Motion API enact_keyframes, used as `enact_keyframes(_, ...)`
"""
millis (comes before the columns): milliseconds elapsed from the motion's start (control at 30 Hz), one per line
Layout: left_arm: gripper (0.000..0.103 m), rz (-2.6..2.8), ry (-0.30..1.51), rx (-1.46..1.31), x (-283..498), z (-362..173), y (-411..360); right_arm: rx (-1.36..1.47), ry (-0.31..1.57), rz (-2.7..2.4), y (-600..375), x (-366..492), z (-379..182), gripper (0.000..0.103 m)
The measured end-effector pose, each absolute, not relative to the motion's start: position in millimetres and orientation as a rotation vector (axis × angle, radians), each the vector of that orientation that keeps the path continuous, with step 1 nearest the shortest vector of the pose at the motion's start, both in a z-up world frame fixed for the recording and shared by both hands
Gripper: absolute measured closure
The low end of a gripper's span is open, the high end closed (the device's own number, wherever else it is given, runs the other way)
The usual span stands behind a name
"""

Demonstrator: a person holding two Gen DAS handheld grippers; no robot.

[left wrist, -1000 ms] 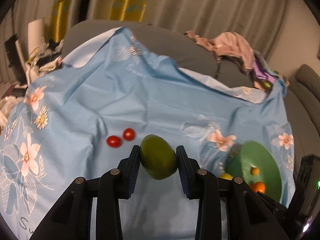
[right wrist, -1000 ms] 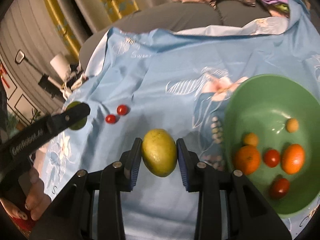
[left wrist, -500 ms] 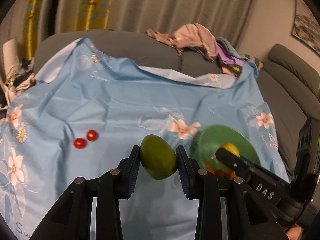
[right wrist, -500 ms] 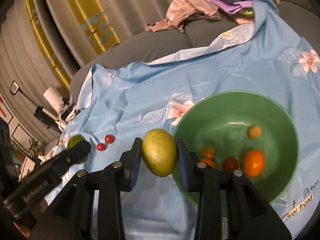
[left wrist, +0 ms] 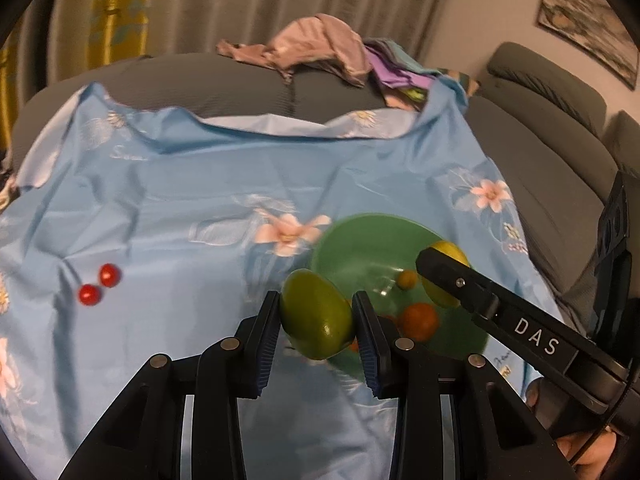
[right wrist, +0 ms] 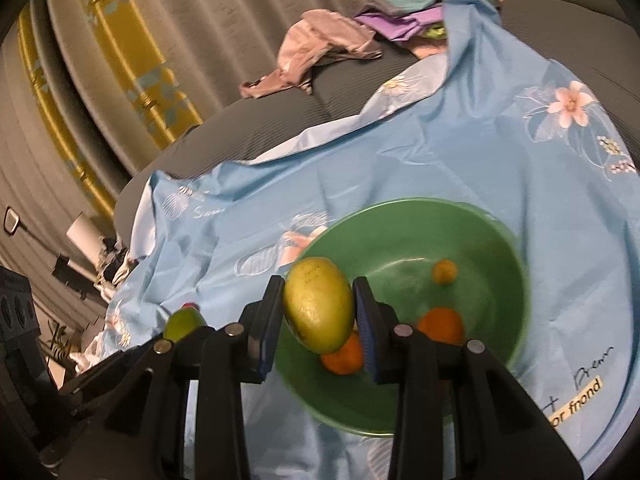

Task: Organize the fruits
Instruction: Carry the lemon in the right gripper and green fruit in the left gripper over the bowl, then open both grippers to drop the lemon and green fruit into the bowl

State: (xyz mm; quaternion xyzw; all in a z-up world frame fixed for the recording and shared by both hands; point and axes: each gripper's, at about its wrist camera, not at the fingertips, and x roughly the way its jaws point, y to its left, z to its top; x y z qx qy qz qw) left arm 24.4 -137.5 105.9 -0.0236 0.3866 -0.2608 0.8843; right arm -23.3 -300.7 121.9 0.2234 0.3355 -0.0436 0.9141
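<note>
My left gripper (left wrist: 316, 320) is shut on a green mango (left wrist: 316, 314), held above the blue flowered cloth at the left rim of the green bowl (left wrist: 360, 240). My right gripper (right wrist: 318, 316) is shut on a yellow-green mango (right wrist: 318, 310), held over the left part of the bowl (right wrist: 400, 232). In the left wrist view the right gripper's finger (left wrist: 460, 284) reaches over the bowl with its mango (left wrist: 448, 250). The bowl holds oranges (right wrist: 440, 326) and a small yellow fruit (right wrist: 444, 271). Two cherry tomatoes (left wrist: 99, 285) lie on the cloth at the left.
The blue cloth (left wrist: 200, 184) covers a grey sofa (left wrist: 540, 132). A pile of clothes (left wrist: 332, 52) lies on the sofa back. Curtains hang behind. Clutter and a white roll (right wrist: 84, 236) stand beyond the cloth's left edge.
Both grippers have moved right toward the bowl with their mangoes. The right gripper's mango now hangs over the bowl; the left one has reached its rim.
</note>
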Motion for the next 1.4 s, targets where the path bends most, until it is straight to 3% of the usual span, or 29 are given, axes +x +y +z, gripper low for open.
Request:
enact_keyframes(567,0.066,-0.65,0.903,0.036,37.9,66.1,-200.6,0.511,0.732,-0.259,-343.1,-31.6,103.6,0.067)
enact_keyframes(1400,0.066,-0.678,0.904,0.057,36.0,57.3,-210.6,0.466,0.81,-0.32,-346.6,-23.2,89.4,0.066)
